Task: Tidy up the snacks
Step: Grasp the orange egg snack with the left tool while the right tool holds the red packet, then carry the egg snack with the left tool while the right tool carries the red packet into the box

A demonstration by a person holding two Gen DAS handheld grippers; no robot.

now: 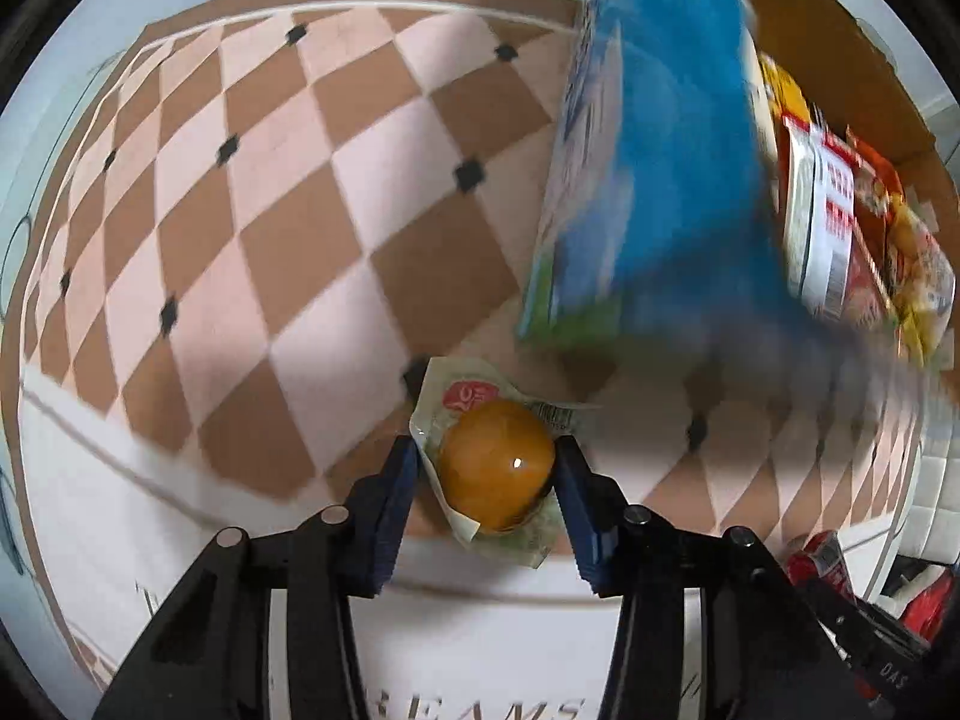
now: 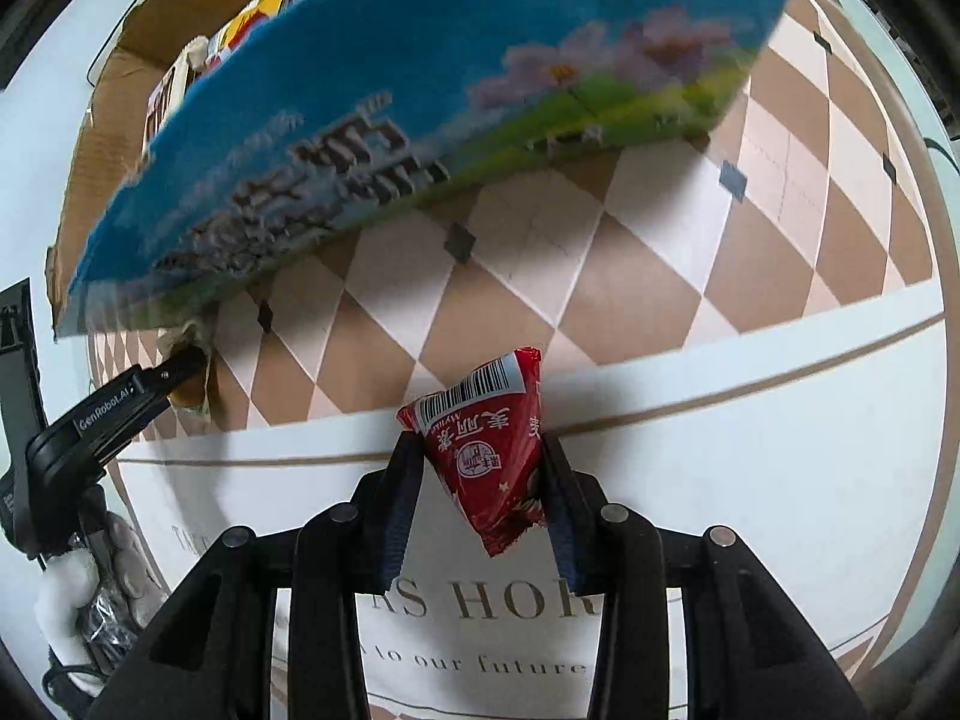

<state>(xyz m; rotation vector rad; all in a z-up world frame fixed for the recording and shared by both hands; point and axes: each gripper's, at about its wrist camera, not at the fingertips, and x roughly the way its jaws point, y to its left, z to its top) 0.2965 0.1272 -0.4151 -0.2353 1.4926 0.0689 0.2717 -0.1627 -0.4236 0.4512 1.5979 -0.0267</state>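
Step in hand: picking up snacks. Each hand has one small snack, and both look meant for the cardboard box [image 1: 840, 36].
Left hand-held gripper [image 1: 487, 483]: it points down, and its two blue pads press on the sides of the orange jelly cup [image 1: 495, 471]. It is clamped on the cup.
Orange jelly cup: it is in a clear wrapper and sits low over the checkered cloth [image 1: 270, 210] on the tabletop. I cannot tell if it is lifted off yet.
Right hand-held gripper [image 2: 480, 480]: it is clamped on the red snack packet [image 2: 489, 450]. The packet is up off the cloth, between the pads.
Blue snack box [image 1: 660, 150]: it is big and blurry, close to both cameras, just beside the cardboard box.
Cardboard box: it already holds other snack packs [image 1: 840, 222], red, yellow and white.
Next move: I think the left hand must lift the cup straight up, then carry it to the cardboard box.
Watch out: the cup is round and slick, so it could slip. The blue snack box is close and could get bumped.
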